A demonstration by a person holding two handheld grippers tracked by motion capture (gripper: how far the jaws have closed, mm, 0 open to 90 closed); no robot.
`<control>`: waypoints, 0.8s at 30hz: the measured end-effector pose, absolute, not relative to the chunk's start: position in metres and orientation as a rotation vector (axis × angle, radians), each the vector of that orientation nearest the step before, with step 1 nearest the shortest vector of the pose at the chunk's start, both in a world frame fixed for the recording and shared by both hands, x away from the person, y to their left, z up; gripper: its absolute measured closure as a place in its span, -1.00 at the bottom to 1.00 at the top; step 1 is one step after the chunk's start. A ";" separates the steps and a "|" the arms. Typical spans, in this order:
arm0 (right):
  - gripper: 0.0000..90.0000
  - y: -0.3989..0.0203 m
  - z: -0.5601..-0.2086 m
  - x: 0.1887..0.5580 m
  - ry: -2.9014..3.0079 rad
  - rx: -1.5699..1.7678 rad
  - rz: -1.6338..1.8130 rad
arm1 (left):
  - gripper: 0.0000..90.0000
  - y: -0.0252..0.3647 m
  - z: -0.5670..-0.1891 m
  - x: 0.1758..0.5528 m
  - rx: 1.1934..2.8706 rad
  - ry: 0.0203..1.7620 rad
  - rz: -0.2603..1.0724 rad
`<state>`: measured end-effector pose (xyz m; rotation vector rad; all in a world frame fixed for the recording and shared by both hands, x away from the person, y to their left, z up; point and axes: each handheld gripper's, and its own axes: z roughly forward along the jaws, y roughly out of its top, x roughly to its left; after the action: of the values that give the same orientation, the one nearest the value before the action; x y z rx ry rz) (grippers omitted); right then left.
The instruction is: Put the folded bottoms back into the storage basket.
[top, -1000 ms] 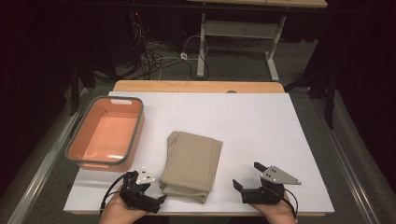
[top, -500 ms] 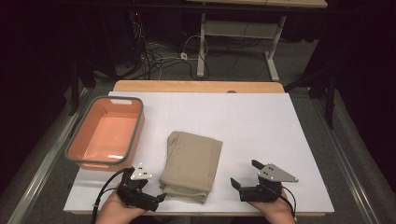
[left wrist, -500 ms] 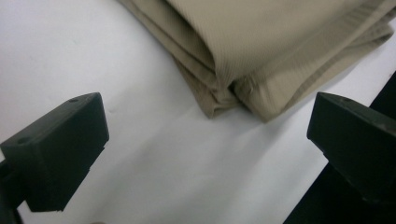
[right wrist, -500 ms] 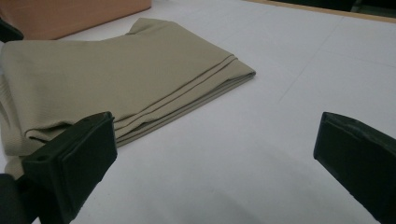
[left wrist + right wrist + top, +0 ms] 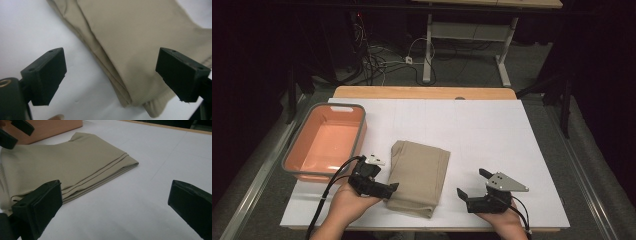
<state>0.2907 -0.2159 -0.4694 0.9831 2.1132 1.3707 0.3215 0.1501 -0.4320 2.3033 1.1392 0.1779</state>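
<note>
Left gripper [image 5: 393, 186]: we see it in the person's left hand [image 5: 348, 202], over the near left edge of the cloth. Its jaws stand wide apart and have just been closing a little. In its own view the folded edge of the cloth lies below and between them, with no pad pressing on it.

Right gripper [image 5: 471, 186]: we find it in the right hand [image 5: 498, 216], jaws spread wide with nothing between them. It sits low over the bare table, its tips pointing towards the cloth.

Cloth [image 5: 418, 176]: a beige folded cloth, lying flat on the table. It is directly ahead of the left gripper and partly under its tips. From the right gripper it lies off to the left, near but apart. We note several stacked layers along its edge [image 5: 100, 178] in the right gripper view, and a stitched hem line running beside that edge.

Tub [image 5: 328, 141]: an orange tub with a grey rim, just beyond the left gripper and on its outer side. It stands beside the cloth without touching it, as far as we can tell.

Table [image 5: 492, 130]: a white top with a wooden strip along the far edge. Both grippers work at its near edge.

Cable [image 5: 326, 192]: a black cable loops from the left gripper back past the wrist.
</note>
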 end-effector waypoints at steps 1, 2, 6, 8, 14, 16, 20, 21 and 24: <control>-1.00 -0.215 -0.470 0.292 2.118 0.982 1.370 | -0.79 0.149 -0.436 0.323 2.329 1.156 0.176; -1.00 -0.213 -0.470 0.294 2.120 0.983 1.377 | -0.78 0.148 -0.439 0.323 2.343 1.169 0.172; -1.00 -0.201 -0.469 0.301 2.143 0.945 1.392 | -0.72 0.154 -0.445 0.318 2.348 1.206 0.162; -1.00 -0.194 -0.468 0.306 2.154 0.918 1.406 | -0.69 0.153 -0.453 0.318 2.384 1.242 0.122; -1.00 -0.172 -0.466 0.319 2.177 0.880 1.439 | -0.63 0.153 -0.452 0.307 2.366 1.234 0.071; -1.00 -0.166 -0.466 0.321 2.188 0.863 1.444 | -0.60 0.153 -0.451 0.305 2.363 1.232 0.074; -1.00 -0.157 -0.466 0.322 2.200 0.843 1.441 | -0.52 0.150 -0.454 0.308 2.360 1.236 0.015; -1.00 -0.157 -0.465 0.322 2.200 0.846 1.440 | -0.48 0.150 -0.454 0.308 2.360 1.230 0.006; -1.00 -0.156 -0.465 0.321 2.196 0.846 1.439 | -0.44 0.148 -0.457 0.308 2.349 1.243 -0.045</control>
<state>0.3206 -0.1563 -0.4648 0.8462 2.1957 1.4391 0.3081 0.1480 -0.4566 2.3495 1.2426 -0.0447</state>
